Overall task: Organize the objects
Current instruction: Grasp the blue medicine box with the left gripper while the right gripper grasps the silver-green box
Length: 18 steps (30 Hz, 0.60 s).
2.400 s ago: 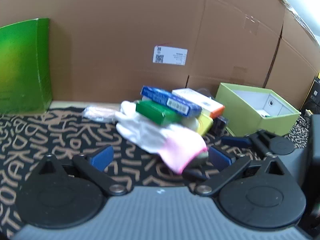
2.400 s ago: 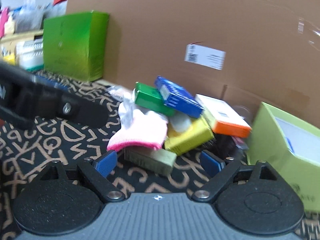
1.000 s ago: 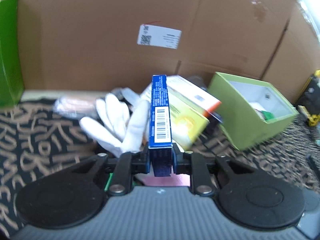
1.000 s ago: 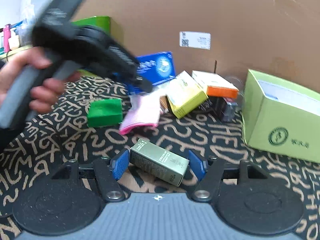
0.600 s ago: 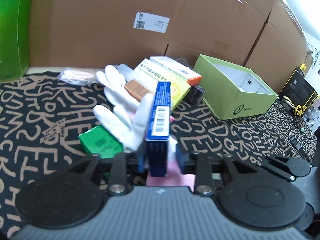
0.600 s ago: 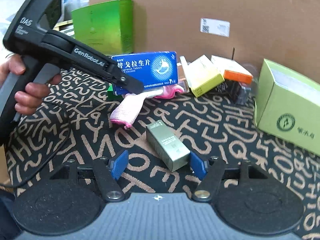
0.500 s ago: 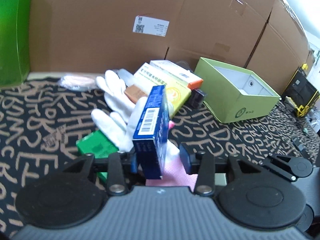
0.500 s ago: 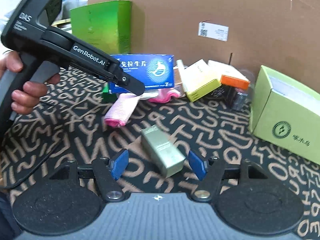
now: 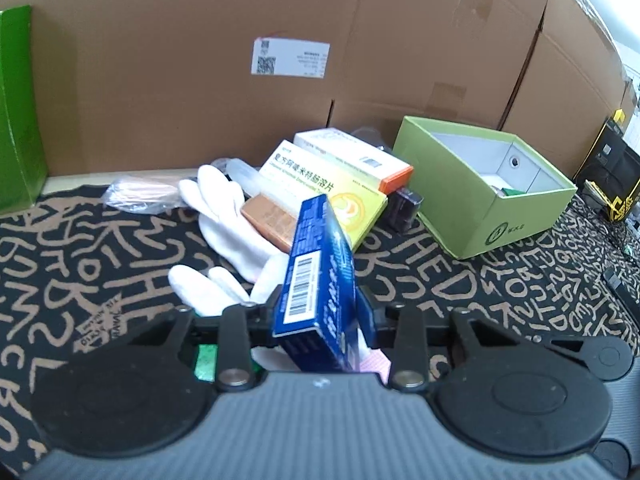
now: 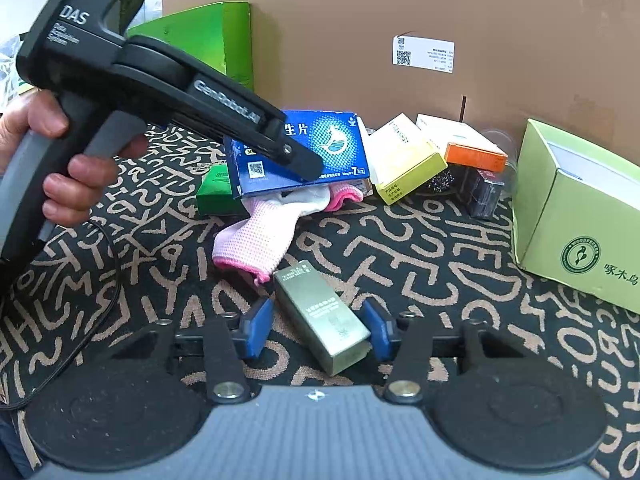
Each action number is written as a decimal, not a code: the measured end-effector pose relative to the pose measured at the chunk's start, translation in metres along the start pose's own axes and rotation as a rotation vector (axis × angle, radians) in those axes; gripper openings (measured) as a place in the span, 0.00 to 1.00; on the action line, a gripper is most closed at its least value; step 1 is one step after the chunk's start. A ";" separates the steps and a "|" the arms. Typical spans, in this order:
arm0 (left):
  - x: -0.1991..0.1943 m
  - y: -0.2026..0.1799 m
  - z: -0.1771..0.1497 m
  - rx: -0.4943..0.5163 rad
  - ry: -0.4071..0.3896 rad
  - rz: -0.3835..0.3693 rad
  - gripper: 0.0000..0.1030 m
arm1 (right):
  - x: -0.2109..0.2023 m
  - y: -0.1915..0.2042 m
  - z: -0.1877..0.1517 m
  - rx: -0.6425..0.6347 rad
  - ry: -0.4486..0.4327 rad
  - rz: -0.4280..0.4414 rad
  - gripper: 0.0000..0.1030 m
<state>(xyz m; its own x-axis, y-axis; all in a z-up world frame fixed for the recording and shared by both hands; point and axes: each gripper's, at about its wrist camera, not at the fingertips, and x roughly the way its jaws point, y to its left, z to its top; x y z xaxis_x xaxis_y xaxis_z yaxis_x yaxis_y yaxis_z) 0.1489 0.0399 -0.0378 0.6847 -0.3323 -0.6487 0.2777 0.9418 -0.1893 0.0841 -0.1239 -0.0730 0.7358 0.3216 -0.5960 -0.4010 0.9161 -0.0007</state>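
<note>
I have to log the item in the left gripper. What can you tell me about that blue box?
The blue box is a flat cardboard carton, a medicine pack by its look, with white Chinese lettering, a dotted round emblem and a barcode label on one narrow side. It sits tilted between the left gripper fingers, which look slightly parted. In the right wrist view it hangs over a pink-cuffed white glove; whether it touches the glove is unclear.
</note>
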 end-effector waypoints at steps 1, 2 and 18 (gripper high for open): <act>0.002 0.000 -0.001 -0.001 0.006 -0.010 0.22 | -0.001 0.000 0.000 0.004 -0.001 0.003 0.36; 0.002 0.000 -0.001 -0.004 0.012 -0.023 0.19 | -0.002 0.000 -0.001 0.006 -0.003 0.005 0.26; -0.048 -0.045 0.030 0.075 -0.129 -0.089 0.17 | -0.060 -0.043 0.007 0.138 -0.167 -0.090 0.26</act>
<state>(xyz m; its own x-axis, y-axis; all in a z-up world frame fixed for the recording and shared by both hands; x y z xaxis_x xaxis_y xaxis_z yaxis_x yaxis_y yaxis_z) 0.1240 0.0119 0.0241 0.7348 -0.4224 -0.5307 0.3873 0.9036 -0.1829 0.0607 -0.1806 -0.0316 0.8497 0.2622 -0.4574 -0.2601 0.9631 0.0690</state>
